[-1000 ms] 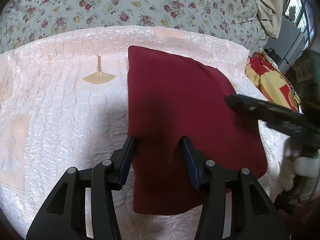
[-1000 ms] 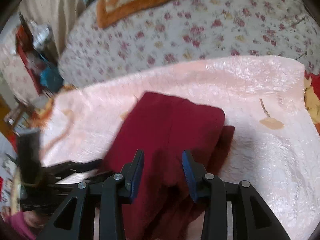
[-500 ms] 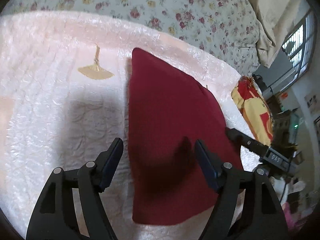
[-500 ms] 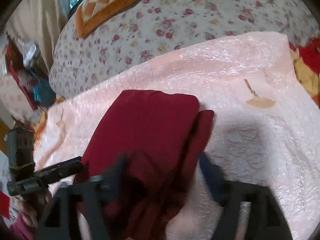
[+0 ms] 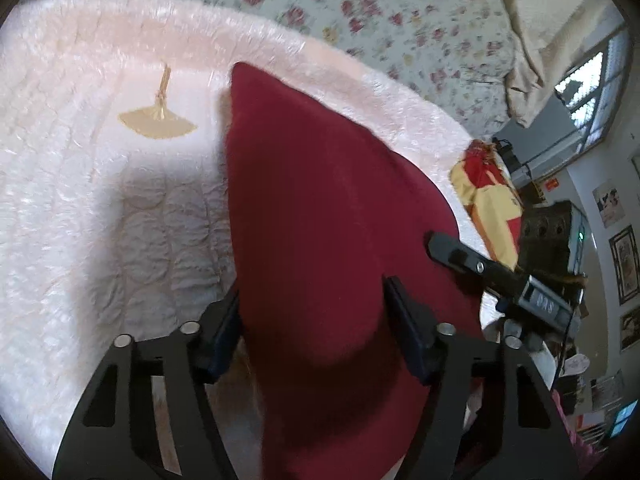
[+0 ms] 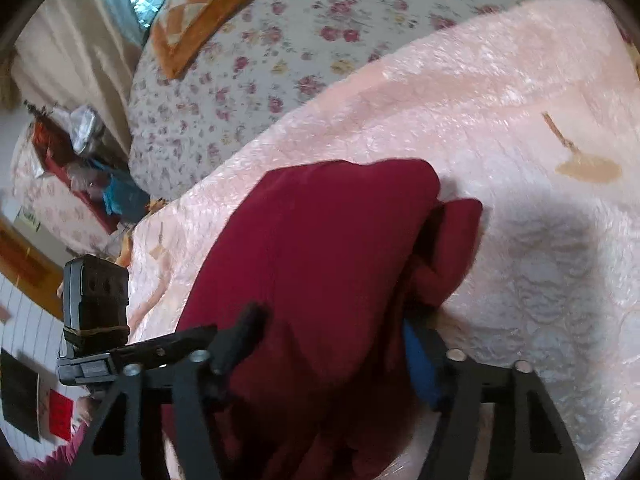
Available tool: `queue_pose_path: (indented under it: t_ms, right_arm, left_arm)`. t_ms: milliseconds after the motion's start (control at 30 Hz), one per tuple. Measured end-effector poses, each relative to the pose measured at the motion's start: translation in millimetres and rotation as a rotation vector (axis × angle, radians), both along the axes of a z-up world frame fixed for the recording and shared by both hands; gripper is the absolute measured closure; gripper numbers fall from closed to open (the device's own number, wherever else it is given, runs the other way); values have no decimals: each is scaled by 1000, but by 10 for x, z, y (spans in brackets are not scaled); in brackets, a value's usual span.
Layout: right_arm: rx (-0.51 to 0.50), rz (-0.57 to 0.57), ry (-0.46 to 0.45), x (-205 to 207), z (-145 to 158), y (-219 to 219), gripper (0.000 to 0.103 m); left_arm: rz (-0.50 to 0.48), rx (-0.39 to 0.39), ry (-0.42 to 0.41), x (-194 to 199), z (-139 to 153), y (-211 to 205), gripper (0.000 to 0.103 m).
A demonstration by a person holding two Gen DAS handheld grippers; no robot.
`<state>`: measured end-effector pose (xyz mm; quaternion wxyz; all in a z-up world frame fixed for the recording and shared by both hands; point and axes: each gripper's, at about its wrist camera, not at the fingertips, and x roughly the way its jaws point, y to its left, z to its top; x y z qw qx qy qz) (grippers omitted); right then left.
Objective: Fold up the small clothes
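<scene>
Lying folded on the pink quilt: 1 red cloth. Closing around its near edge, not squeezing yet: left gripper and right gripper, both half open.

A pink quilted blanket with a gold fan motif covered the floral bedspread; an orange checked pillow sat near the window.

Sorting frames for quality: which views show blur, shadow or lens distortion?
Left wrist: fisheye bends the pink quilted blanket; a grey shadow lies beside the dark red folded garment. Right wrist: near tongs smeared, daylight blows out the window.
</scene>
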<state>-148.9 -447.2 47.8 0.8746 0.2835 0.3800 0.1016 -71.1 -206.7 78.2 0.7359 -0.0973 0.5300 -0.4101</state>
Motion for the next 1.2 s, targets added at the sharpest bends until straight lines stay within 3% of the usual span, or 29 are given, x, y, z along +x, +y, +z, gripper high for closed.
queue_pose_path:
  t_ms: [167,333,433,567,767,800,867,1000,1200]
  right_arm:
    - [24,84,-38,-35,252,293,49]
    - [5,162,-13,-93,238,738,49]
    - [-112,169,21,-134,126,935,49]
    - [-218,157,43,-241,157,1022,49]
    - [-392,135,-65,-628,512,1140,46]
    - [-417,131,-76,-685,556,1174,37]
    - [-432,123,-95,-756,619,1199,28]
    - [-429,114,-123,-862,726,1292,28]
    - [-430,88,-140,-933,793,1427,27]
  left_arm:
    - [31,12,-78,-316,338,377,39]
    - [93,67,-27,-532,212,750,39]
    - [109,147,-43,-657,32,799,39]
    - [149,158,-83,-742,34,837,36]
    - [203,264,-249,-924,246,788,35]
    - [210,277,-266,-936,262,806,35]
    - [229,303,-304,-979,318,825,35]
    - [251,336,-374,-1049,410,811,35]
    - [277,347,-410,-1128,504,781,35]
